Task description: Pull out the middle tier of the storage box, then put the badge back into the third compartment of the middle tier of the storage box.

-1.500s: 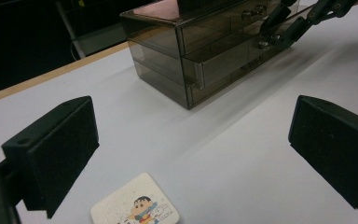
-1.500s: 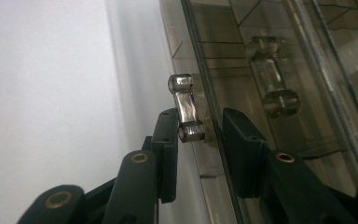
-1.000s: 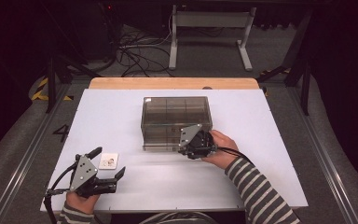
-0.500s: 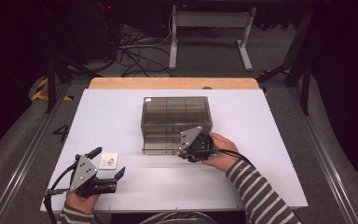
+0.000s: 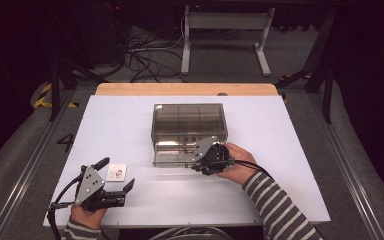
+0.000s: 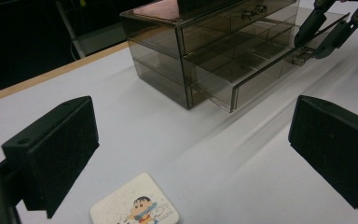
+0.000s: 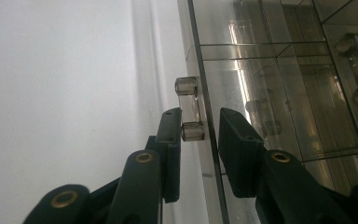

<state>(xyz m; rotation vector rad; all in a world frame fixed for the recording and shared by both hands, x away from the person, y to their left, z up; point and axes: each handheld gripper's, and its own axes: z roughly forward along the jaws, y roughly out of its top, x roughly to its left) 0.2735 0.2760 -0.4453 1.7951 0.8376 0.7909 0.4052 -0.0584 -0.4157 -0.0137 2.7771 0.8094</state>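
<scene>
A smoky clear drawer box point(image 5: 190, 117) stands mid-table; its bottom drawer point(image 6: 242, 70) is pulled out a little. My right gripper point(image 5: 200, 157) is at that drawer's front. In the right gripper view its jaws point(image 7: 199, 113) straddle the front panel, one pad against the clear handle point(image 7: 189, 105), the other inside the panel, shut on it. It also appears far off in the left gripper view as the right gripper point(image 6: 310, 46). My left gripper point(image 5: 120, 176) rests open at the front left, with its wide-apart pads point(image 6: 191, 140) empty. A cartoon coaster point(image 6: 135, 207) lies flat just below them.
The white table point(image 5: 280, 130) has bare room left, right and in front of the box. A wooden strip point(image 5: 185, 89) runs along its far edge. Beyond it are floor cables point(image 5: 140, 50) and a metal desk frame point(image 5: 225, 22).
</scene>
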